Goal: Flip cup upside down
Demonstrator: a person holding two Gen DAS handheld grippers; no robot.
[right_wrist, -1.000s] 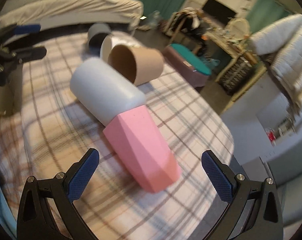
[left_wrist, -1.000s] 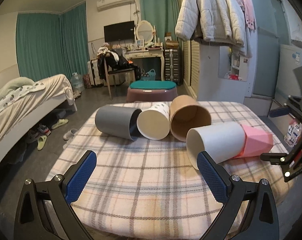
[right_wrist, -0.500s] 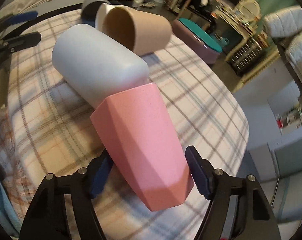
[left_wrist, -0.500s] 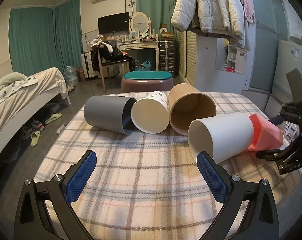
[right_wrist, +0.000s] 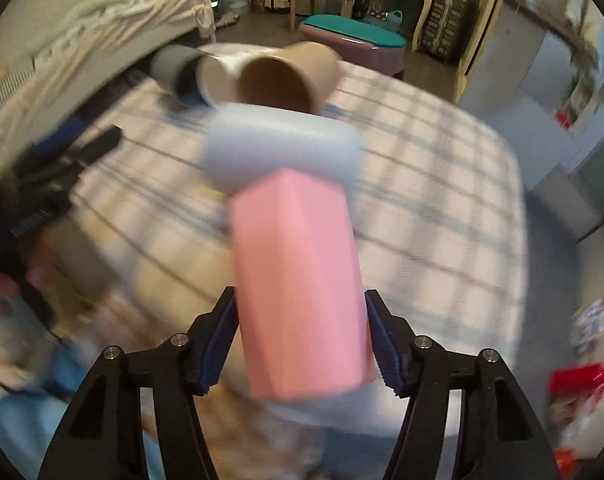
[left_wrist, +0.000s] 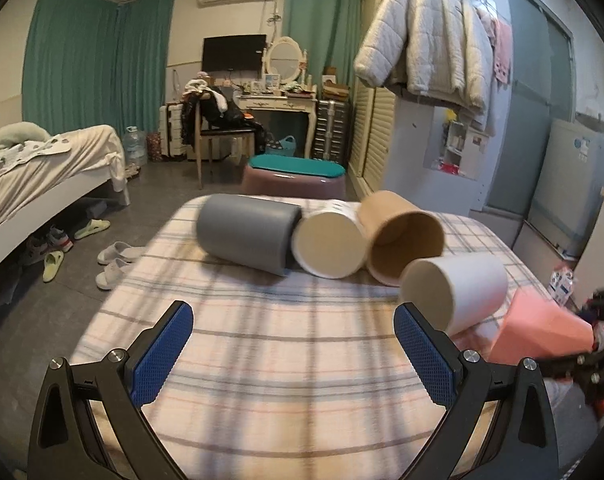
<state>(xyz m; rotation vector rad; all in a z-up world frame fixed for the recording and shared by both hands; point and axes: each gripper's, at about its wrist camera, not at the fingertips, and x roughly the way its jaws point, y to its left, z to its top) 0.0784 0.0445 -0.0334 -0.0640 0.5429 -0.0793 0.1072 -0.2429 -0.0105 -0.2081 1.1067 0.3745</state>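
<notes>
**Pink cup now gripped and lifting off the table**

Since the earlier frame, the right gripper (right_wrist: 300,344) has closed on the pink cup (right_wrist: 298,280), low in the centre of the right wrist view, probably to turn it over. Its faceted, matte sides sit between blue ribbed pads. At upper centre, the smooth white cup (right_wrist: 282,148) lies sideways on the plaid tablecloth (right_wrist: 441,208). The left gripper (left_wrist: 294,356) is wide apart, empty.

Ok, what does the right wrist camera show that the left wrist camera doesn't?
Only the right wrist view shows the right gripper clamped on the pink cup, both fingers against its sides. Only the left wrist view shows the left gripper open and empty, plus the white cup's open mouth. Both show the grey, cream, brown and white cups lying on the plaid tablecloth.
</notes>
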